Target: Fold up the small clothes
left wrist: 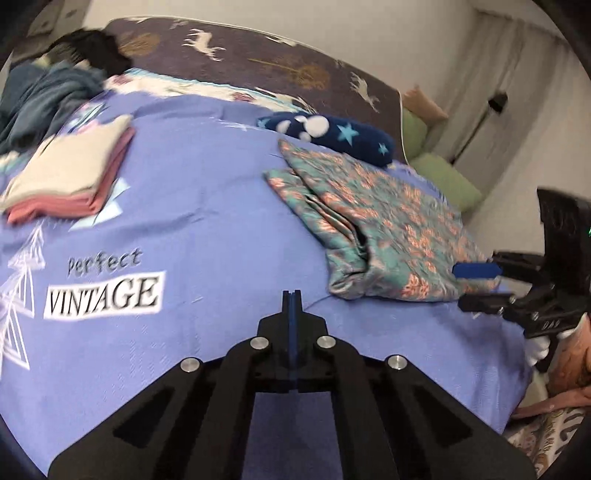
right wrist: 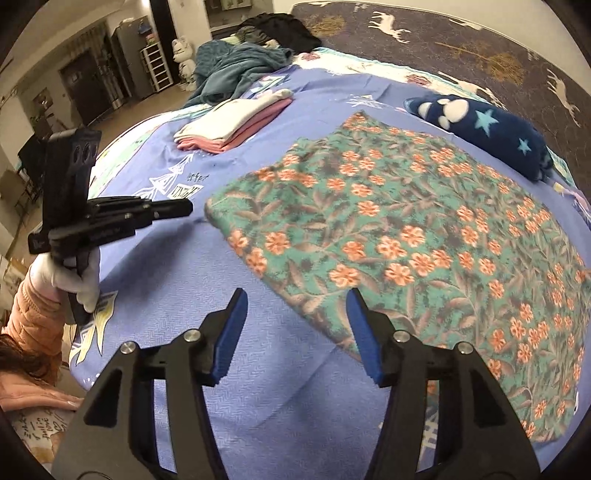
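The floral cloth runs off the right wrist view's right edge. In the left wrist view the folded stack is smeared by blur, and the right gripper is partly cut off.

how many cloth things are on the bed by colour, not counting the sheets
green floral cloth: 1
navy star fleece: 1
cream folded piece: 1
pink folded piece: 1
teal blanket: 1
black garment: 1
total: 6
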`<action>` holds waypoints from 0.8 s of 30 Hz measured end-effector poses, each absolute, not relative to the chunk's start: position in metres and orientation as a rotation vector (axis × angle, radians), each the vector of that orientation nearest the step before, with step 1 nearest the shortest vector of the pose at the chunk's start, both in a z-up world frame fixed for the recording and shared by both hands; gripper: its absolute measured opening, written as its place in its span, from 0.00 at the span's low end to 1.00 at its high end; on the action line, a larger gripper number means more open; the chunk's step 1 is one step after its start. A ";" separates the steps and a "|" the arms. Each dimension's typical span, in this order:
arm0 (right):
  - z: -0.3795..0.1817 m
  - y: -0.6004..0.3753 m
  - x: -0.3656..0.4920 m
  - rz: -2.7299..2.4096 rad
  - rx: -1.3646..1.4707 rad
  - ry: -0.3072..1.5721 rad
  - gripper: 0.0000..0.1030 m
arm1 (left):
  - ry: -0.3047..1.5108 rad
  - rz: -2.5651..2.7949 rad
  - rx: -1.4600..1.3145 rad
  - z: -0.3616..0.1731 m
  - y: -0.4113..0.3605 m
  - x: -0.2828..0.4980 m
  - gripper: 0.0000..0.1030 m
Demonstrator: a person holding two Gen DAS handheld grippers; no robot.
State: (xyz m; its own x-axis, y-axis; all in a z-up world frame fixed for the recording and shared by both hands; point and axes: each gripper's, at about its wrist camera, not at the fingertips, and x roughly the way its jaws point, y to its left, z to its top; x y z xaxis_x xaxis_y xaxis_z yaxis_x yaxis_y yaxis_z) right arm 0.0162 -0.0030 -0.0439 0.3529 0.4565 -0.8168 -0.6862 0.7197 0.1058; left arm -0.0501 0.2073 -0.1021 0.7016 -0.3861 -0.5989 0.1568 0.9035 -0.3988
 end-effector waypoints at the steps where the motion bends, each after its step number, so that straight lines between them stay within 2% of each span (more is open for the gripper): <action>1: -0.045 0.003 0.014 0.762 -0.292 0.950 0.55 | 0.724 -0.328 -0.349 -0.101 0.209 -0.053 0.00; 3: -0.046 0.013 0.011 0.781 -0.322 0.938 0.56 | 0.697 -0.385 -0.362 -0.095 0.204 -0.056 0.01; 5: -0.048 0.026 0.005 0.785 -0.370 0.910 0.57 | 0.685 -0.428 -0.376 -0.090 0.197 -0.053 0.14; 9: -0.058 0.056 -0.006 0.723 -0.537 0.827 0.57 | 0.660 -0.375 -0.392 -0.083 0.202 -0.042 0.22; 12: -0.073 0.087 -0.017 0.599 -0.783 0.693 0.57 | 0.638 -0.329 -0.463 -0.082 0.221 -0.039 0.29; 14: -0.086 0.105 -0.021 0.543 -0.923 0.616 0.60 | 0.634 -0.318 -0.501 -0.083 0.231 -0.036 0.43; 16: -0.095 0.120 -0.024 0.528 -0.992 0.527 0.59 | 0.649 -0.322 -0.549 -0.088 0.240 -0.028 0.46; 17: -0.098 0.126 -0.025 0.525 -1.018 0.482 0.51 | 0.659 -0.323 -0.569 -0.091 0.243 -0.024 0.46; 18: -0.102 0.131 -0.024 0.532 -1.046 0.446 0.36 | 0.670 -0.331 -0.597 -0.093 0.247 -0.018 0.46; 19: -0.106 0.136 -0.023 0.542 -1.065 0.436 0.13 | 0.676 -0.339 -0.619 -0.095 0.249 -0.013 0.46; 24: -0.095 0.128 -0.034 0.597 -0.986 0.462 0.09 | 0.700 -0.375 -0.614 -0.095 0.248 0.006 0.47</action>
